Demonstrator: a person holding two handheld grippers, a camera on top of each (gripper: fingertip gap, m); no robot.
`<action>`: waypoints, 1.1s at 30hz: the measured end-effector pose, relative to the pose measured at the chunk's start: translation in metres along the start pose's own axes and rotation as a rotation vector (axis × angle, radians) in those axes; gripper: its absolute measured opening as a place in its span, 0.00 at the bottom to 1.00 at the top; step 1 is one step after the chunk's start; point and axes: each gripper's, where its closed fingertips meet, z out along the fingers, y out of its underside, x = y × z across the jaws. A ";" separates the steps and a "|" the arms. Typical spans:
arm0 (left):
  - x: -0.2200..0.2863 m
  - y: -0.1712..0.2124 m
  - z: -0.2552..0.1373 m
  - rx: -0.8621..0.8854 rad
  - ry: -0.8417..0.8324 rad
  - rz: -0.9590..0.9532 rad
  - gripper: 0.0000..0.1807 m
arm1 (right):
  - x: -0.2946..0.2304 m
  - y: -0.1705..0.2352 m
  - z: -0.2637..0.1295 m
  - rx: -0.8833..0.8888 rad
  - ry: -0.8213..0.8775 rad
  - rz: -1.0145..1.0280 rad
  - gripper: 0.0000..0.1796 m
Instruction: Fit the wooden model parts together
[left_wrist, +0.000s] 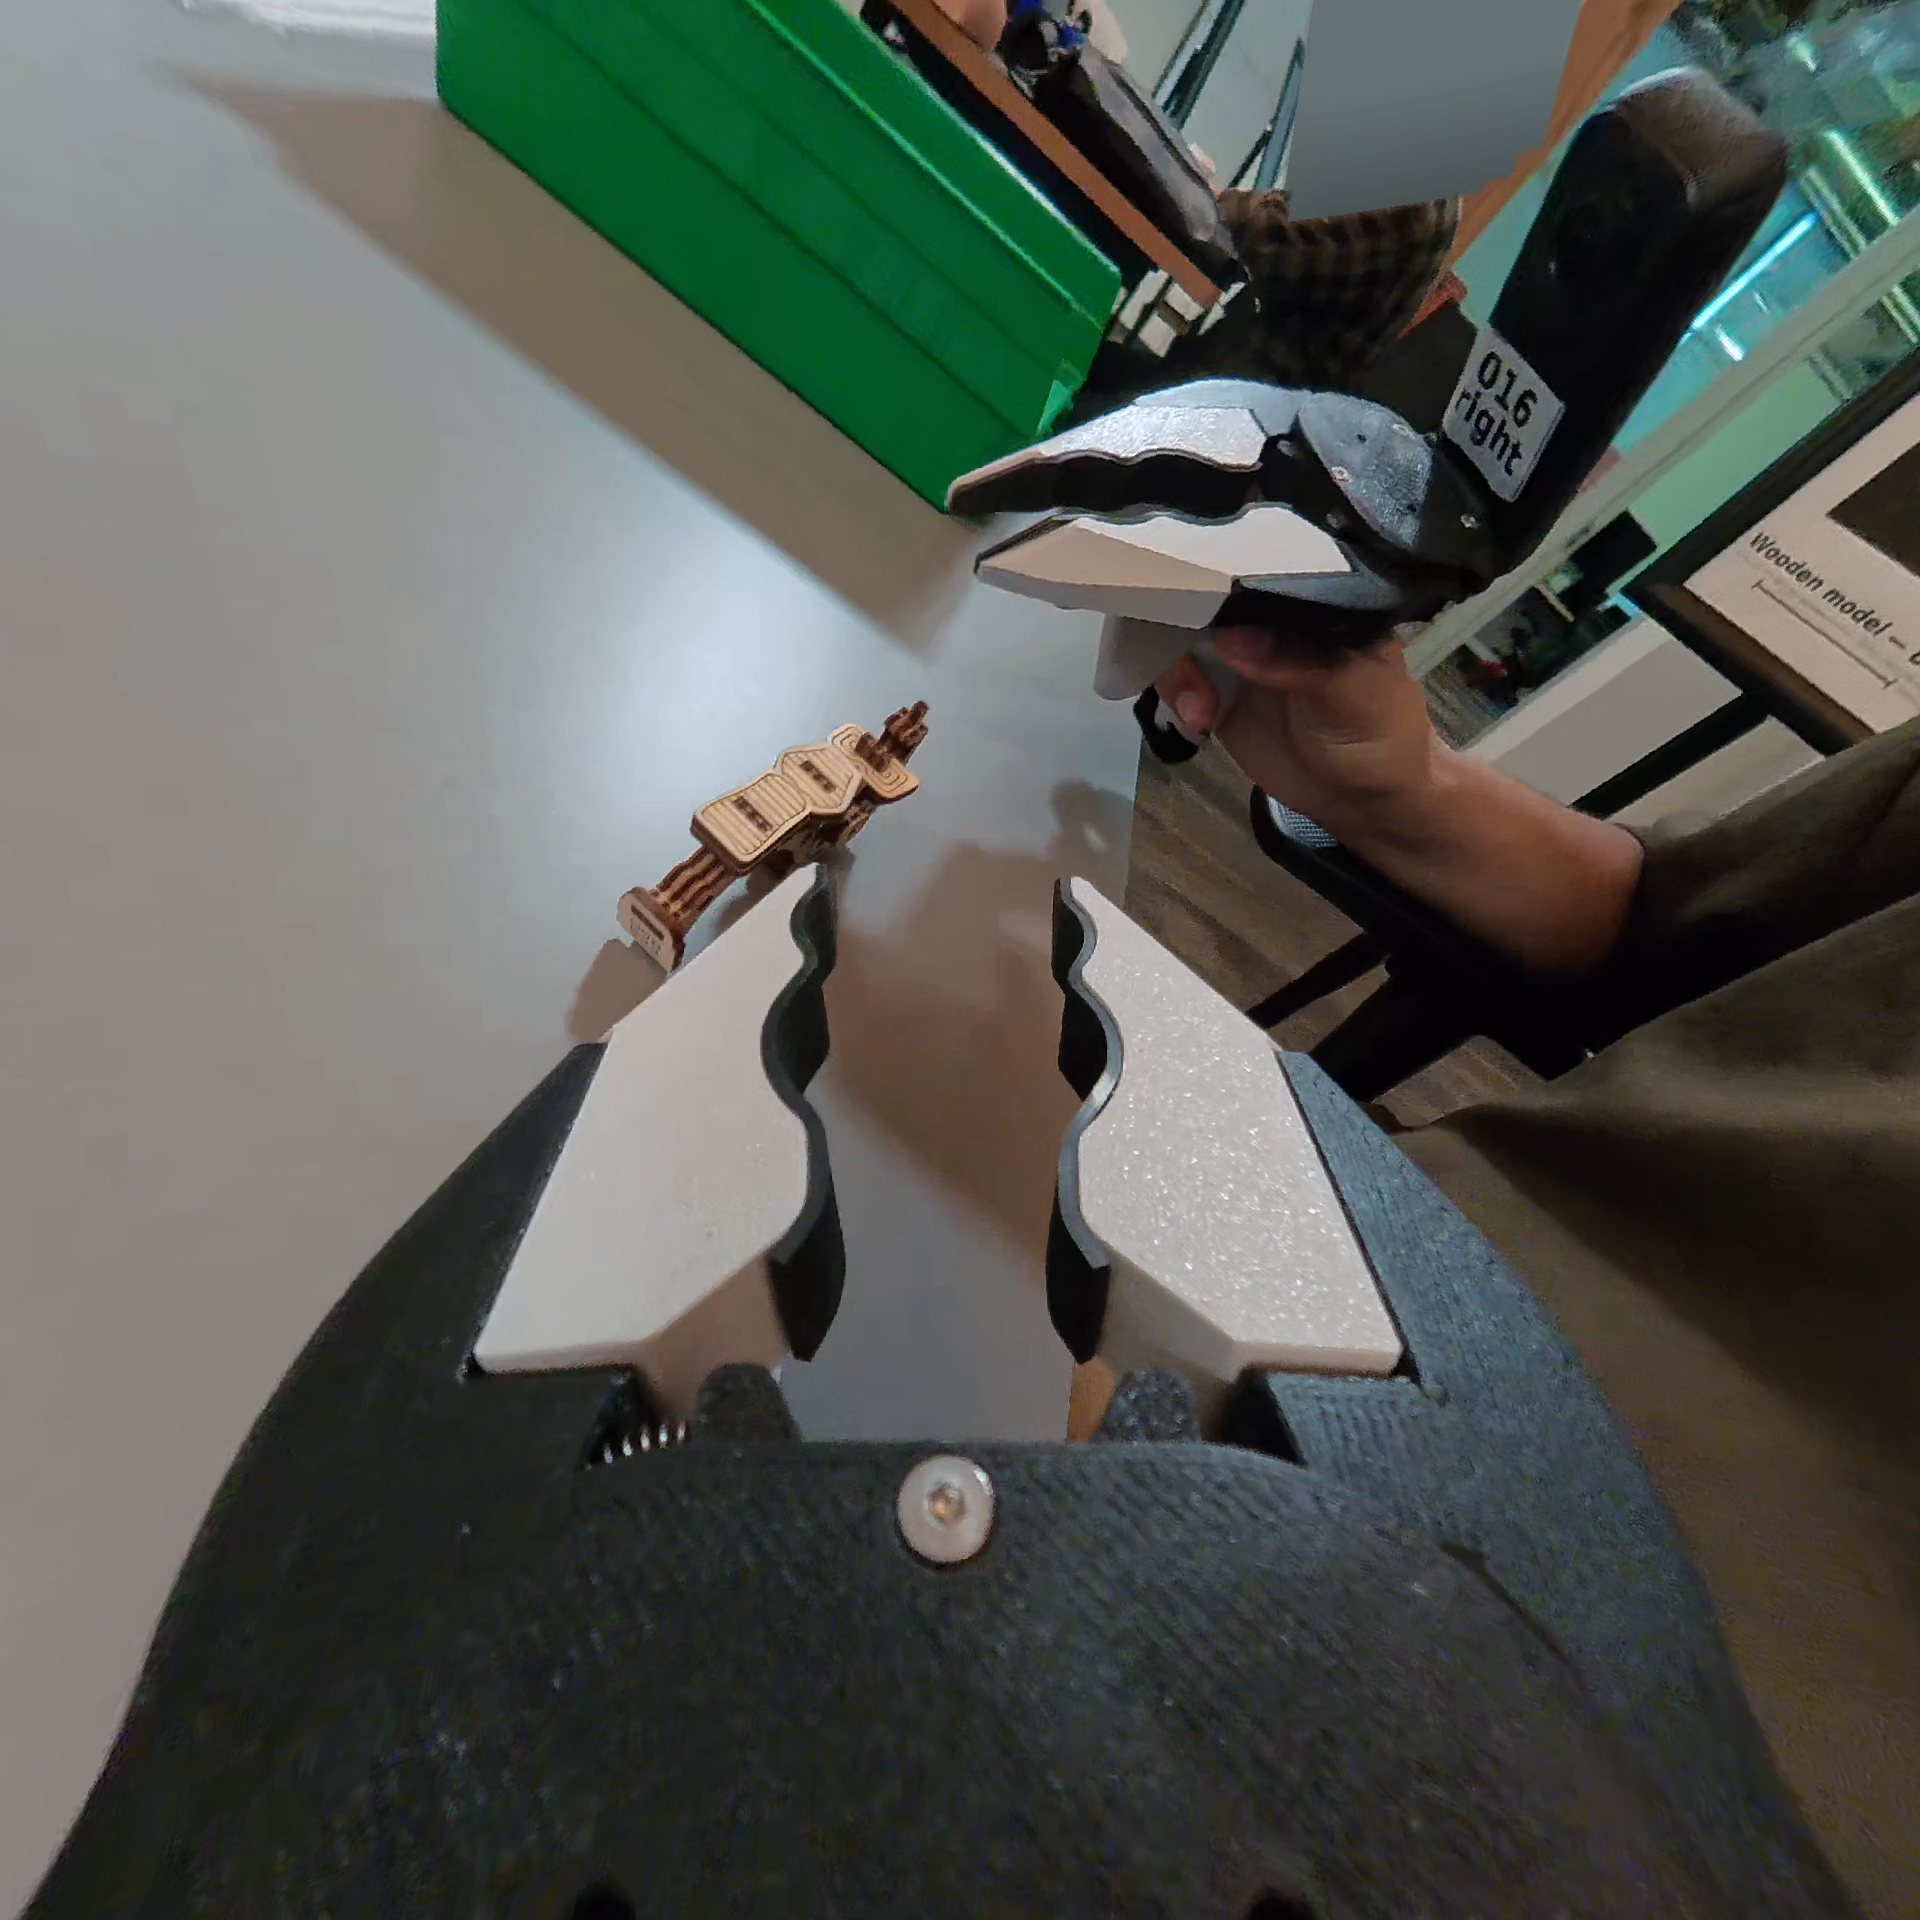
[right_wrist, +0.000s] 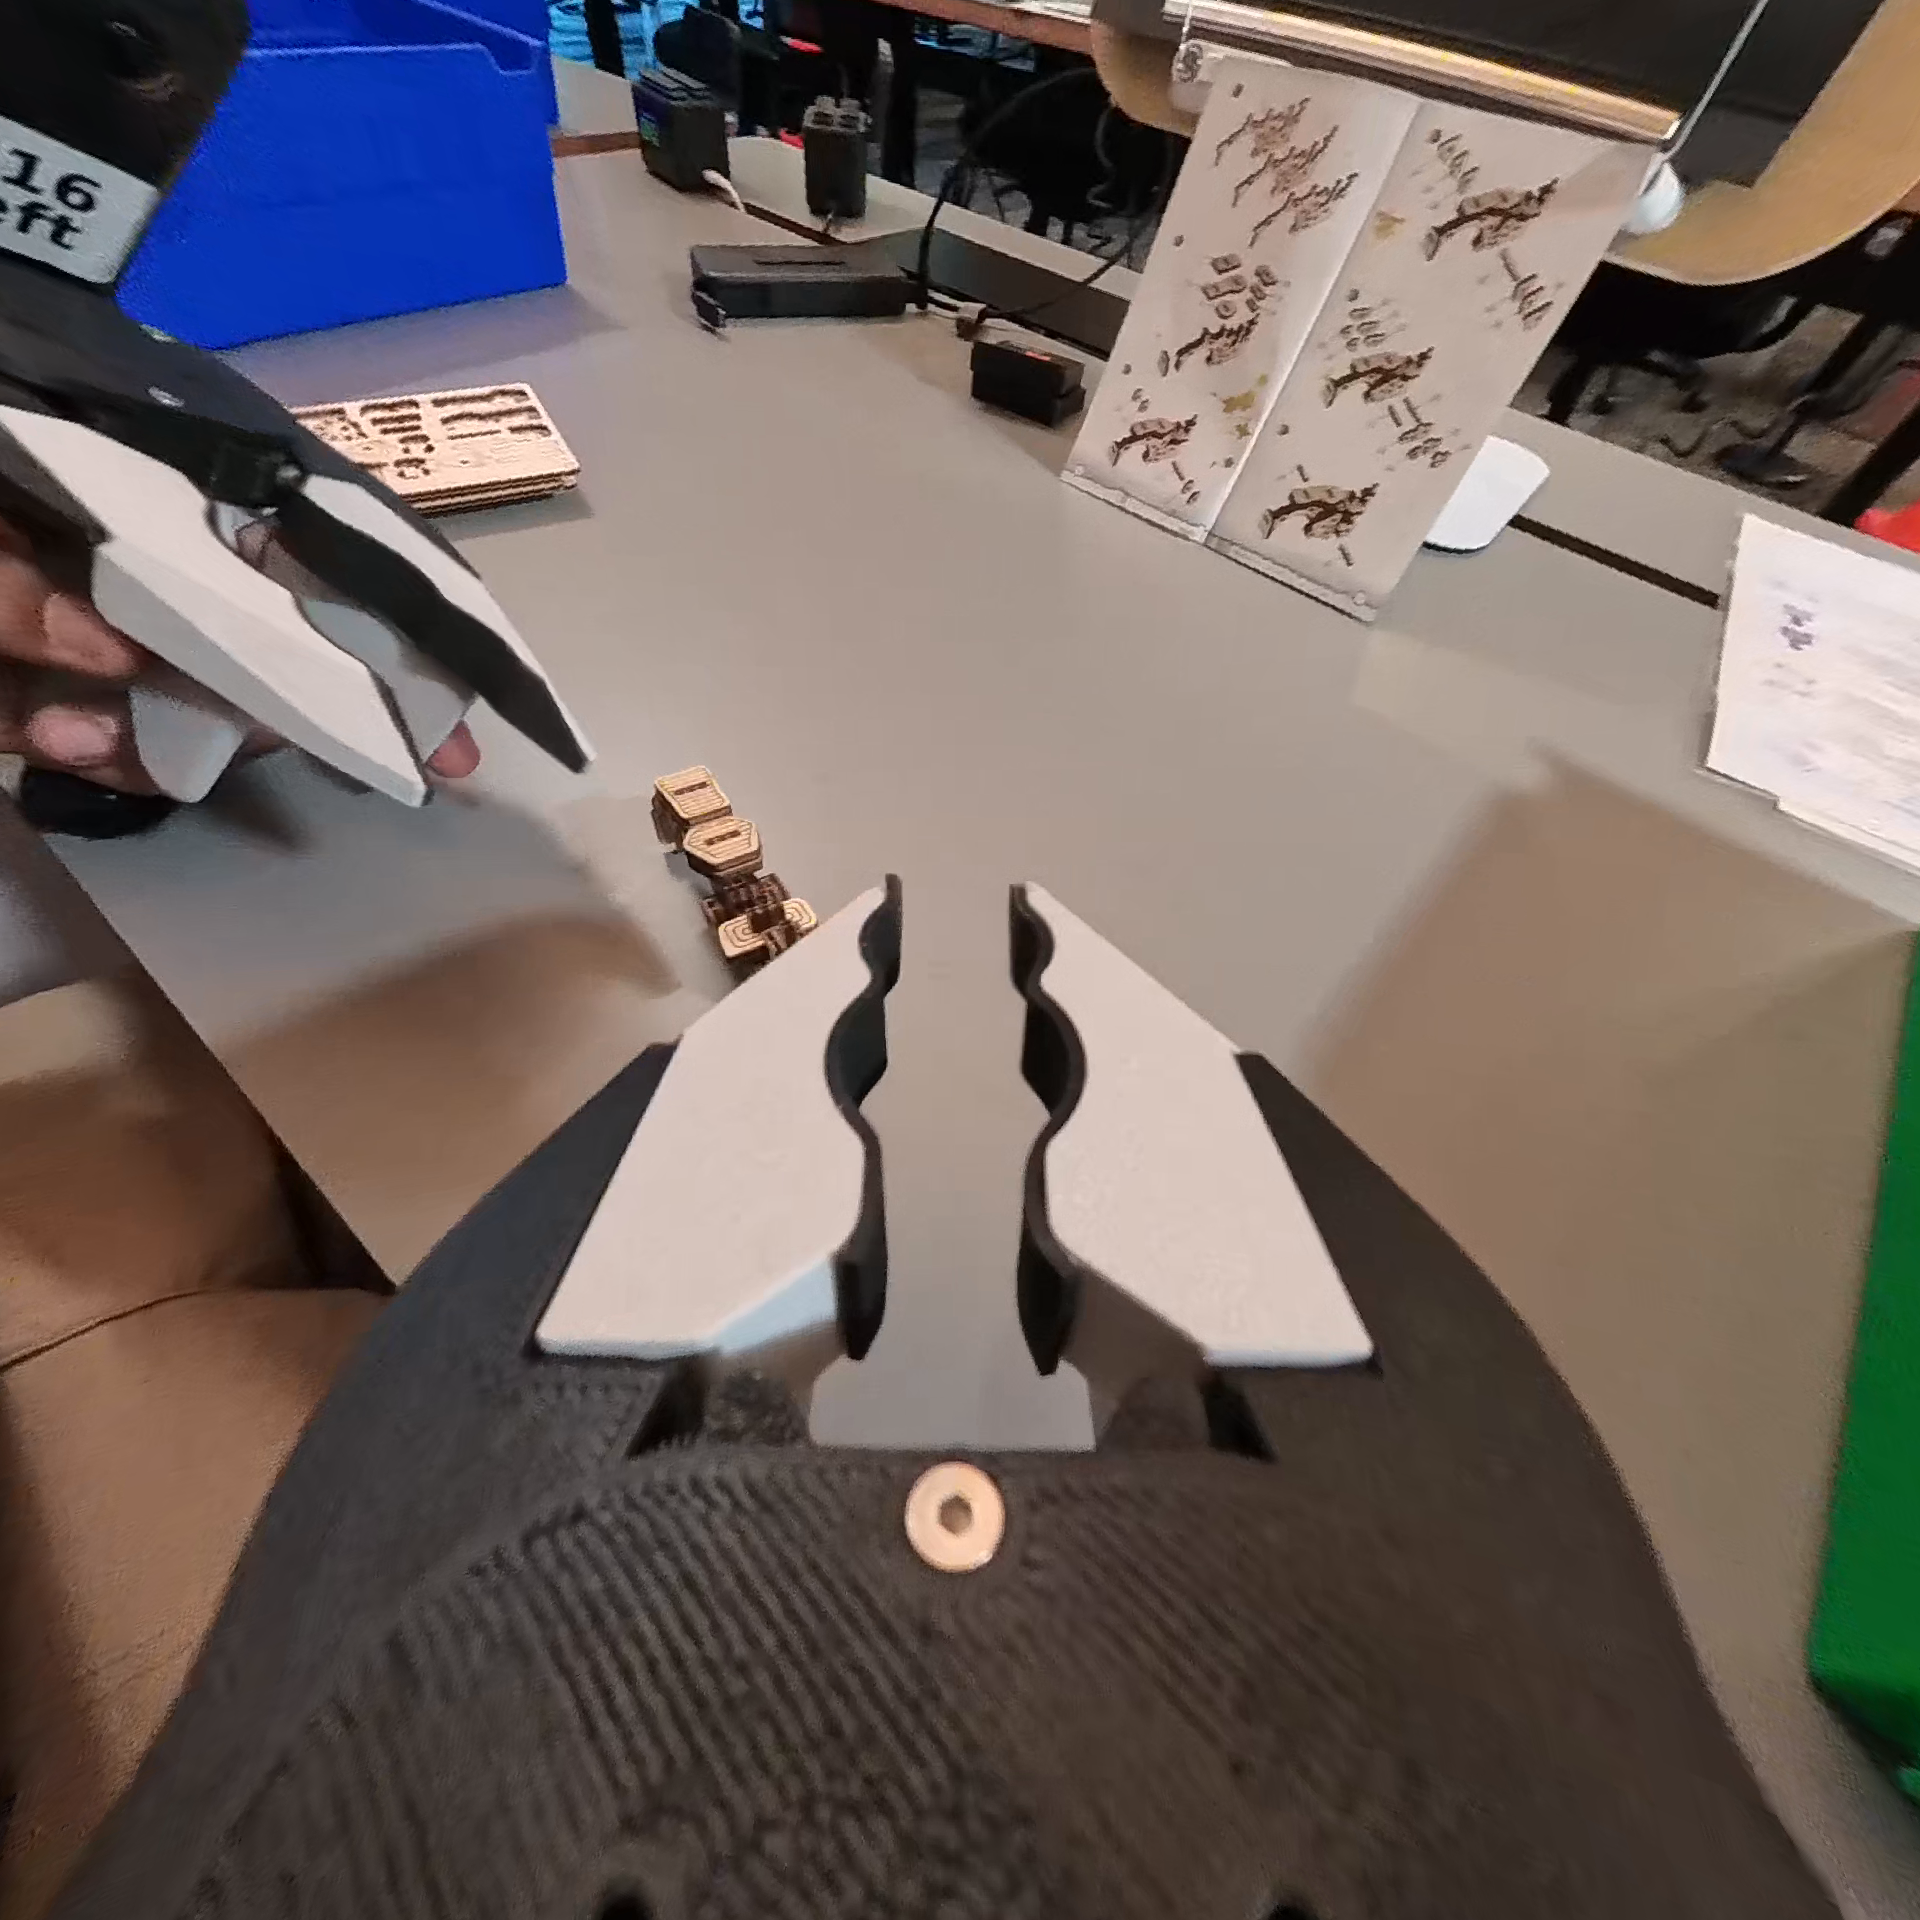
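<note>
The wooden model (left_wrist: 774, 826) lies on the grey tabletop (left_wrist: 312, 727), free of both grippers. It is a long, partly built piece of light laser-cut plates with darker ribs under them, and I take it as the landmark.

The left gripper (left_wrist: 940, 894) hangs over the tabletop just beside the model. Its jaws are apart and there is nothing between them. In the left wrist view one grey finger (left_wrist: 717, 1039) covers the near edge of the model; whether it touches the wood I cannot tell.

The right gripper (right_wrist: 954, 888) is on the other side of the model, near it but apart from it. Its jaws stand with a narrow gap and hold nothing. In the right wrist view the model (right_wrist: 727, 873) shows just left of the fingertips. A hand (left_wrist: 1320, 727) holds this gripper from below.

Beyond the model, a stack of flat wooden part sheets (right_wrist: 457, 447) lies on the tabletop, and behind it stands a blue bin (right_wrist: 353, 166). Farther from the model a printed sheet with pictures of the building steps (right_wrist: 1320, 343) stands upright. Black chargers and cables (right_wrist: 800, 281) lie far behind the model. A green box (left_wrist: 769, 229) stands well apart from the model on the tabletop.
</note>
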 end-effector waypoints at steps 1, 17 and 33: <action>0.002 -0.003 -0.002 0.019 0.011 0.001 0.22 | 0.001 0.000 0.000 0.002 0.006 0.009 0.12; 0.006 -0.043 -0.030 0.287 0.114 -0.089 0.41 | 0.020 -0.033 -0.025 0.191 0.225 -0.169 0.07; -0.021 -0.046 -0.043 0.308 -0.236 0.075 0.00 | -0.006 -0.034 -0.013 0.187 0.285 -0.327 0.19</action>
